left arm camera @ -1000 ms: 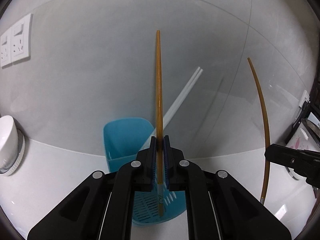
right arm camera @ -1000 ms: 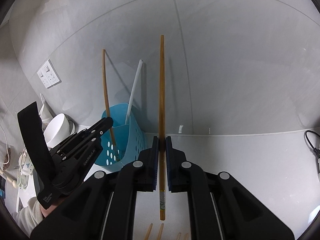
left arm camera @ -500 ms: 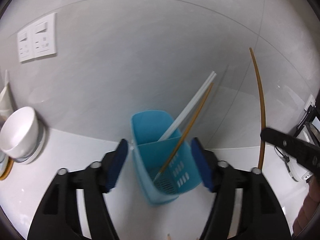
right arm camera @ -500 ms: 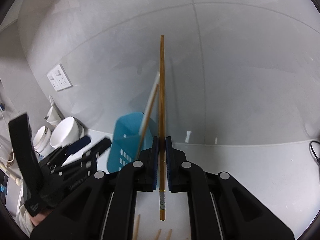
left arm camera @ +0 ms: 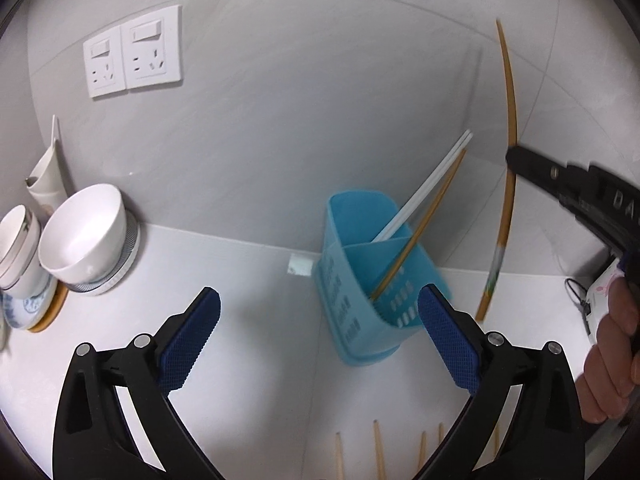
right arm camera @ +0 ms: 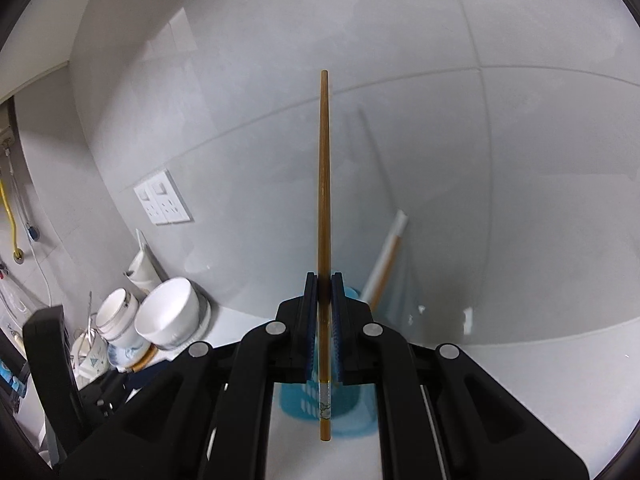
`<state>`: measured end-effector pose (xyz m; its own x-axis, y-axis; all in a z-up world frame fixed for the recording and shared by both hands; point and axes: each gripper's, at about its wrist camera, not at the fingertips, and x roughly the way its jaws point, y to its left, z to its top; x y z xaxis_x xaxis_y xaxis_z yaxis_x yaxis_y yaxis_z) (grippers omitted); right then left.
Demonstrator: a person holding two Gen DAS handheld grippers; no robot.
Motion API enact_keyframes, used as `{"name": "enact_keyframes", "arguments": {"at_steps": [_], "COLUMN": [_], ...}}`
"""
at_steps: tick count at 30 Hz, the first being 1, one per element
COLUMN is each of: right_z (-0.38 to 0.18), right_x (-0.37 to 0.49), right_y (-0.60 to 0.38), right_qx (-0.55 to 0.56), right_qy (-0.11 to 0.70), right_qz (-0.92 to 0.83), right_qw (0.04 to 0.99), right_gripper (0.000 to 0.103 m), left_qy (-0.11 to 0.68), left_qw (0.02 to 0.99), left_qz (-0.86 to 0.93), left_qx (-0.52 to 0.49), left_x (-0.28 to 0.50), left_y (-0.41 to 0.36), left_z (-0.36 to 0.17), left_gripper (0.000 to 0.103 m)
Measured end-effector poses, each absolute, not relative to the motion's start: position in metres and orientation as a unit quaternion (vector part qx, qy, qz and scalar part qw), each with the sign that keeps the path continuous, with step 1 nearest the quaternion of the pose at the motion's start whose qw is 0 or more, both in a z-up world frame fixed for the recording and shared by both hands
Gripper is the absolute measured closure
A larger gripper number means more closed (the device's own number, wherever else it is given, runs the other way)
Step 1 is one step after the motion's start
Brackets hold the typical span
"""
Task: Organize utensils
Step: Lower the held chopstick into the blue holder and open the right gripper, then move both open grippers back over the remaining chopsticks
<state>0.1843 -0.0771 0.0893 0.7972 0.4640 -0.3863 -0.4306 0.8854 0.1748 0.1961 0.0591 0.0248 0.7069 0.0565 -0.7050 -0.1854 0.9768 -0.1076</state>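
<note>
Where the white table (left arm camera: 248, 380) meets the grey wall, a blue utensil holder (left arm camera: 368, 280) stands, divided into compartments, its lower wall perforated. Contents: two white chopsticks (left arm camera: 424, 188) and one brown chopstick (left arm camera: 420, 232), all leaning to the right, tops clear of the rim.

Left gripper (left arm camera: 320, 340): fingers spreading wide, blue pads (left arm camera: 192, 336) well apart, nothing between them; the holder sits just beyond the right pad.

Right gripper (right arm camera: 324, 328): fingers together, clamped on a brown wooden chopstick (right arm camera: 324, 208) held upright, a pale decorated band near its lower end. Seen from the left wrist view, this chopstick (left arm camera: 508, 160) hangs to the right of the holder, apart from it, with the person's hand (left arm camera: 612, 356) gripping the tool at the right edge.

Near edge of table: several more wooden chopsticks (left arm camera: 378, 456) lying loose, only their tips visible.

Far left: a white bowl (left arm camera: 84, 232) on stacked dishes, a white cup (left arm camera: 18, 248) beside it, and a small white wall pocket (left arm camera: 46, 180) behind.

Wall: a double socket plate (left arm camera: 132, 56), upper left.
</note>
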Motion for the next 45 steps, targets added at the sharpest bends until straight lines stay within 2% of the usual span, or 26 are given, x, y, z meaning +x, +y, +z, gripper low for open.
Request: {"name": "enact_keyframes", "arguments": {"at_steps": [8,21,31,32,33,37,39,40,42,45], "right_z": [0.074,0.027,0.020,0.022,0.025,0.035,0.040,0.042,0.045,0.049], "right_x": [0.190,0.200,0.197,0.196,0.193,0.183,0.176,0.173,0.167,0.154], "right_y": [-0.064,-0.052,-0.046,-0.046,-0.048,-0.055,-0.062,-0.066,-0.072,-0.088], "right_qx": [0.030,0.005,-0.024,-0.027,-0.029,-0.038,-0.041,-0.041,-0.041,-0.038], "right_qy": [0.174,0.218,0.242,0.241,0.242,0.240,0.243,0.245,0.249,0.253], "right_qz": [0.220,0.205,0.185,0.182,0.177,0.167,0.162,0.160,0.153,0.139], "right_qw": [0.959,0.954,0.952,0.953,0.954,0.955,0.956,0.955,0.955,0.957], "right_gripper": [0.097,0.097,0.093,0.086,0.074,0.056,0.038,0.035,0.021,0.010], "left_qy": [0.393,0.394,0.395,0.395,0.394,0.393,0.392,0.393,0.394,0.395], "left_qw": [0.911,0.908,0.907,0.907,0.908,0.909,0.909,0.909,0.909,0.909], "left_qz": [0.096,0.102,0.105,0.104,0.104,0.100,0.098,0.096,0.092,0.083], "left_qx": [-0.085,-0.097,-0.100,-0.100,-0.100,-0.099,-0.098,-0.098,-0.099,-0.103], "left_x": [0.190,0.192,0.192,0.192,0.191,0.189,0.187,0.186,0.183,0.178], "left_y": [0.080,0.091,0.093,0.092,0.092,0.087,0.084,0.083,0.080,0.074], "left_z": [0.019,0.013,0.012,0.012,0.013,0.017,0.018,0.019,0.021,0.022], "left_gripper": [0.006,0.006,0.006,0.006,0.006,0.006,0.006,0.006,0.006,0.006]}}
